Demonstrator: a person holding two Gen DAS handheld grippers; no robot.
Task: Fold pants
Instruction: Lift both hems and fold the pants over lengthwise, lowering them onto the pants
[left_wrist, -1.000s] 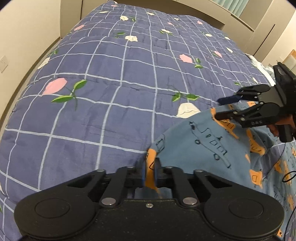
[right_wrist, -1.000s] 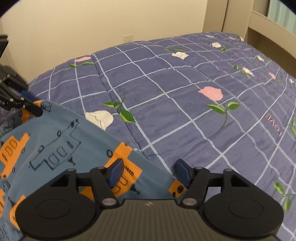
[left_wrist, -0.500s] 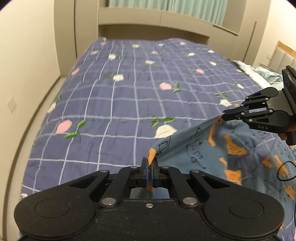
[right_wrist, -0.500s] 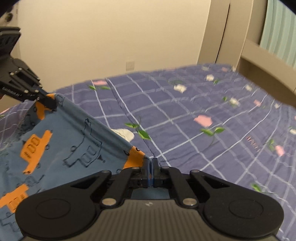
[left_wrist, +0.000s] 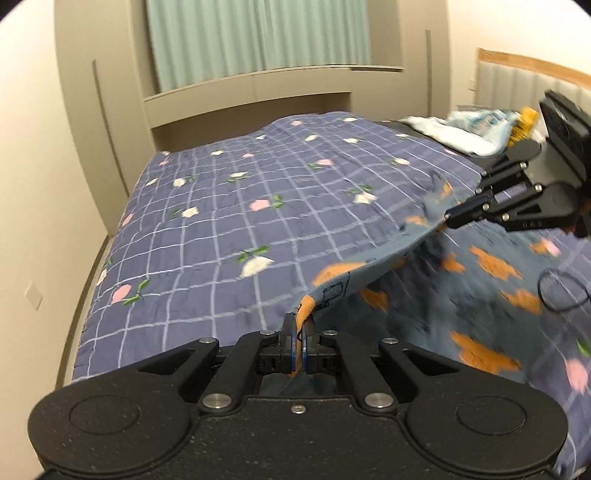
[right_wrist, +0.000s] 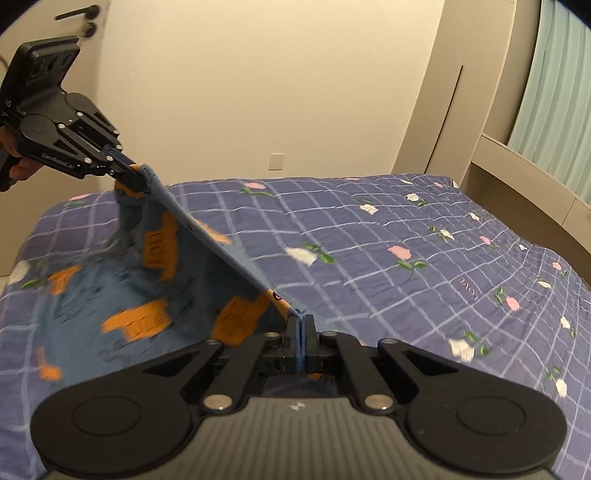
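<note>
Since a second ago, both grippers have risen off the bed and I now see the far wall and curtain (left_wrist: 258, 40); the right one, then gaping over the cloth, has clamped shut on it.

In my left wrist view, the left gripper (left_wrist: 299, 332) sits at bottom centre, pointing slantwise down, its jaws pressed together on an orange corner of the pants (left_wrist: 480, 295). The right gripper (left_wrist: 448, 218) reaches in from the right edge, angled down toward the left, its jaws closed on another corner of the same edge.

In my right wrist view, that gripper fills the bottom centre and the left one enters from upper left, with a hand (right_wrist: 18, 166) partly visible behind it.

I count two grippers, one pair of pants, one bedspread (left_wrist: 229, 221).

The pants are blue with orange blocks and dark line drawings. Their held edge stretches taut between the two grippers, lifted clear; the remainder drapes down onto the checked, flowered bedspread, blurred at lower right.
</note>
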